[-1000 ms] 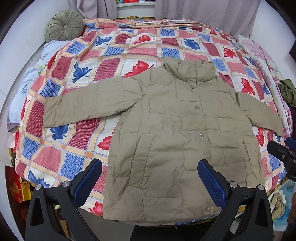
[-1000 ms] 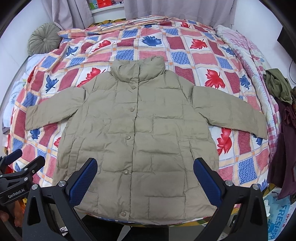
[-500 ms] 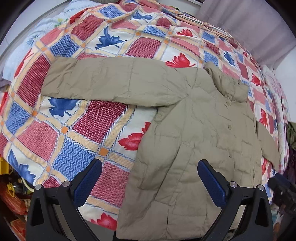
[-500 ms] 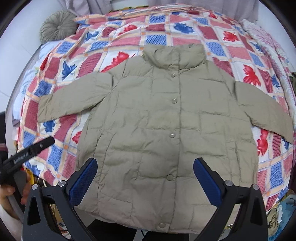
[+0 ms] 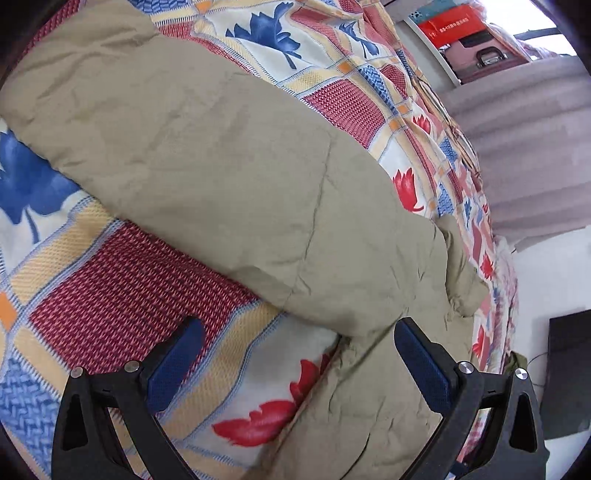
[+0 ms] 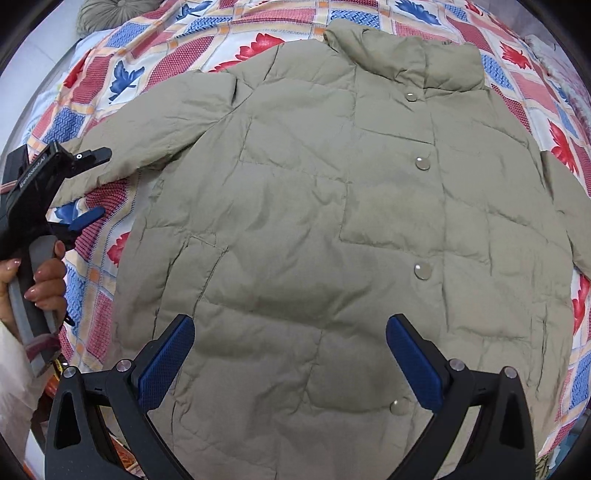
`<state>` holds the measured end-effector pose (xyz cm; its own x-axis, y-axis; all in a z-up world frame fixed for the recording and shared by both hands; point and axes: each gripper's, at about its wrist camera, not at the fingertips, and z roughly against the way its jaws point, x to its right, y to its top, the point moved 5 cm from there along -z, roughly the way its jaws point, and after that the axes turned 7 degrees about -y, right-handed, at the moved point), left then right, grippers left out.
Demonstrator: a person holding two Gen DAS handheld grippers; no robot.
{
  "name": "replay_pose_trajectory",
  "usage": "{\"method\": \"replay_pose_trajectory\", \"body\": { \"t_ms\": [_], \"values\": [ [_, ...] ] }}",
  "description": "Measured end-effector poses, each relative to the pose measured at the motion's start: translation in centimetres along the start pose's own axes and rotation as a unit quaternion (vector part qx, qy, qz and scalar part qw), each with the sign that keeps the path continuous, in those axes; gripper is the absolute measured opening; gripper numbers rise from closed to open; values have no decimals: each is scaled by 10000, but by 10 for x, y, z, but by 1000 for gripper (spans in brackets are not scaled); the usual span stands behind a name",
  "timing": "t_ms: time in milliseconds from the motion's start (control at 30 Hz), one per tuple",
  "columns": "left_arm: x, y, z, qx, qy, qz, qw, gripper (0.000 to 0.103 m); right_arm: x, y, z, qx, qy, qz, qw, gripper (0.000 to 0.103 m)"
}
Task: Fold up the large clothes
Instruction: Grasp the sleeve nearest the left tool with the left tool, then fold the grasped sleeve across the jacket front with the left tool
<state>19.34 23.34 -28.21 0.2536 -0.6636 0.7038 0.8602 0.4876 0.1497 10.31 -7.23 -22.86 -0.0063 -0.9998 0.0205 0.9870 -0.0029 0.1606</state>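
A khaki padded jacket (image 6: 332, 206) lies flat, front up and buttoned, on a bed with a patchwork cover. Its left sleeve (image 5: 207, 162) stretches out sideways across the cover. My left gripper (image 5: 295, 354) is open and low over the bed, just below that sleeve near the armpit, with nothing between its fingers. In the right wrist view the left gripper (image 6: 86, 188) shows at the far left by the sleeve's end, held by a hand (image 6: 48, 280). My right gripper (image 6: 291, 358) hangs open above the jacket's lower front. The jacket's right sleeve (image 6: 569, 206) runs off the frame edge.
The bed cover (image 5: 122, 295) has red, blue and white squares with leaf prints. A round grey-green cushion (image 6: 107, 11) sits at the head of the bed. Grey curtains (image 5: 517, 155) and a shelf with red boxes (image 5: 454, 26) stand beyond the bed.
My left gripper has swung left and dropped close to the jacket's left sleeve. My right gripper has moved in nearer over the jacket's body. Both stayed open.
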Motion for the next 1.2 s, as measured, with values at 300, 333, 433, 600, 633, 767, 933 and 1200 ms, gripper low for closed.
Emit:
{"method": "replay_pose_trajectory", "body": {
  "t_ms": [300, 333, 433, 600, 633, 767, 933, 1200],
  "values": [
    [-12, 72, 4, 710, -68, -4, 9975, 103, -10, 37, -14, 377, 184, -172, 9990, 103],
    [-17, 85, 6, 813, 86, -53, 9966, 102, -13, 43, -14, 430, 200, -173, 9987, 103],
    [-36, 108, -1, 680, 584, -46, 9960, 59, -25, 64, -17, 571, 356, -200, 9975, 103],
    [-46, 119, 4, 683, 780, -251, 9943, 10, -45, 102, -25, 766, 837, -494, 9923, 103],
    [-40, 118, 10, 765, 842, -391, 9927, 9, -48, 110, -27, 797, 931, -622, 9905, 102],
    [-7, 116, 37, 1077, 1065, -1069, 9827, 9, -57, 133, -40, 773, 1359, -953, 9831, 9],
    [57, 104, 63, 1389, 1235, -2127, 9593, 9, -73, 149, -68, 572, 2121, -1247, 9676, 5],
    [177, 60, 43, 1180, 596, -3239, 9368, 9, -96, 137, -109, 15, 2686, -1389, 9532, 5]
  ]
}}
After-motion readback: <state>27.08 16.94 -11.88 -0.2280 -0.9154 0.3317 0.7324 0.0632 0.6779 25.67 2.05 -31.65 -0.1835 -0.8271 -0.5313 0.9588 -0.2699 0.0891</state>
